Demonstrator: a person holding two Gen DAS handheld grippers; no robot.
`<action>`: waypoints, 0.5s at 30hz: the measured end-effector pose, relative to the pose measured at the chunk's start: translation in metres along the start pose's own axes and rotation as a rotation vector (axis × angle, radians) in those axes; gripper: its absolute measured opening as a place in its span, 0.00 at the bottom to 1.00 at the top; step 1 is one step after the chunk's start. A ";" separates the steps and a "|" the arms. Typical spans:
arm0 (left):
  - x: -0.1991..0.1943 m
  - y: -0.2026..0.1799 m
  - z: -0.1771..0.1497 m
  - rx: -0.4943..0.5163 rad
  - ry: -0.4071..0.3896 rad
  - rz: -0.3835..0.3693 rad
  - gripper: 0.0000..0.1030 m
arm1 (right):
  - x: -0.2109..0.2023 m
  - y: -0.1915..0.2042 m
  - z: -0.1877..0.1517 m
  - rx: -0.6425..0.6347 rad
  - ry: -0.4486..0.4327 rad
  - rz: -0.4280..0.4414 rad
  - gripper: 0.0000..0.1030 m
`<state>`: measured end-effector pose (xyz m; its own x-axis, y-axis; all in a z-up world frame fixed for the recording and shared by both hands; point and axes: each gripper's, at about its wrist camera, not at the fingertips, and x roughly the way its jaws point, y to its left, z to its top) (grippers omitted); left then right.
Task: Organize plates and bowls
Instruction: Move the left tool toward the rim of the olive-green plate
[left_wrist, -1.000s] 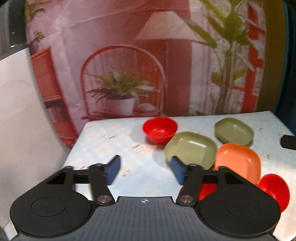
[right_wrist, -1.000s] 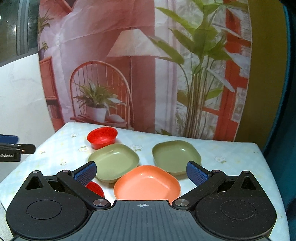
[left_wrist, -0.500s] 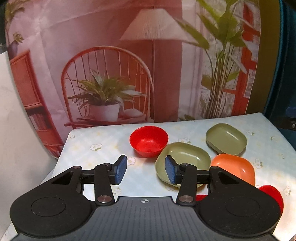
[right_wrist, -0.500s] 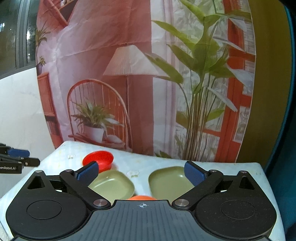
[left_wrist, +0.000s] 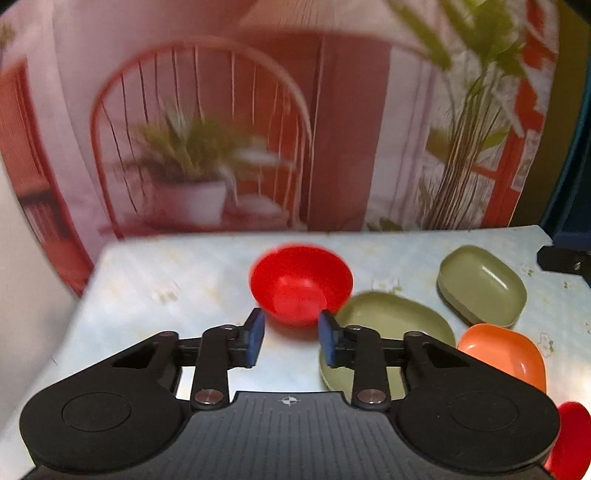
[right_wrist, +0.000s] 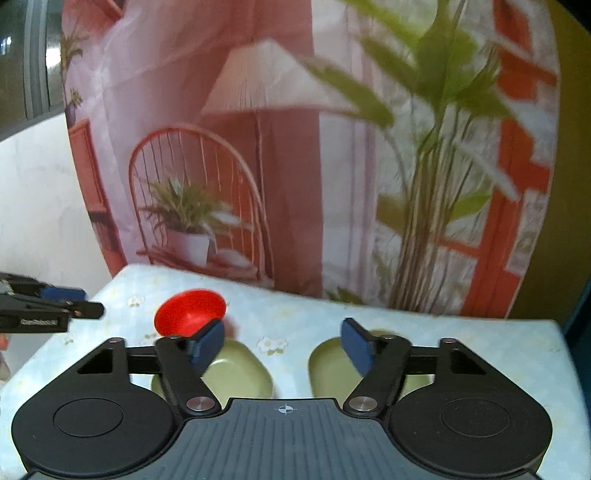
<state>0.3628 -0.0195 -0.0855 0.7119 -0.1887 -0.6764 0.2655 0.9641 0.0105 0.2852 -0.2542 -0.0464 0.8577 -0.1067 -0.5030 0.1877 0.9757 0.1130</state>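
A red bowl (left_wrist: 300, 283) stands on the table just ahead of my left gripper (left_wrist: 290, 339), which is open and empty, its blue pads short of the bowl's near rim. To its right lie a green plate (left_wrist: 391, 325), a second green plate (left_wrist: 480, 286), an orange plate (left_wrist: 504, 352) and another red bowl (left_wrist: 570, 439) at the lower right edge. My right gripper (right_wrist: 282, 347) is open and empty above the two green plates (right_wrist: 236, 373) (right_wrist: 332, 369). The red bowl also shows in the right wrist view (right_wrist: 190, 312).
The table has a pale floral cloth (left_wrist: 166, 288) and ends at a printed backdrop (left_wrist: 221, 129) behind. A white wall (right_wrist: 40, 206) stands to the left. The left gripper shows at the left edge of the right wrist view (right_wrist: 48, 306).
My left gripper has moved forward toward the red bowl and its jaws have narrowed. My right gripper has risen and tilted up, so the orange plate has left its view.
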 end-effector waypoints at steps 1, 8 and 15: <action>0.012 0.001 -0.003 -0.012 0.014 -0.009 0.32 | 0.009 0.000 -0.002 0.007 0.018 0.006 0.54; 0.054 0.007 -0.027 -0.066 0.079 -0.068 0.30 | 0.081 -0.004 -0.025 0.065 0.176 0.034 0.32; 0.070 0.012 -0.035 -0.086 0.095 -0.097 0.30 | 0.121 -0.005 -0.043 0.094 0.271 0.046 0.30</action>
<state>0.3929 -0.0149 -0.1590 0.6199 -0.2671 -0.7378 0.2707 0.9553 -0.1184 0.3679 -0.2638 -0.1444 0.7097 0.0044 -0.7045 0.2062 0.9549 0.2137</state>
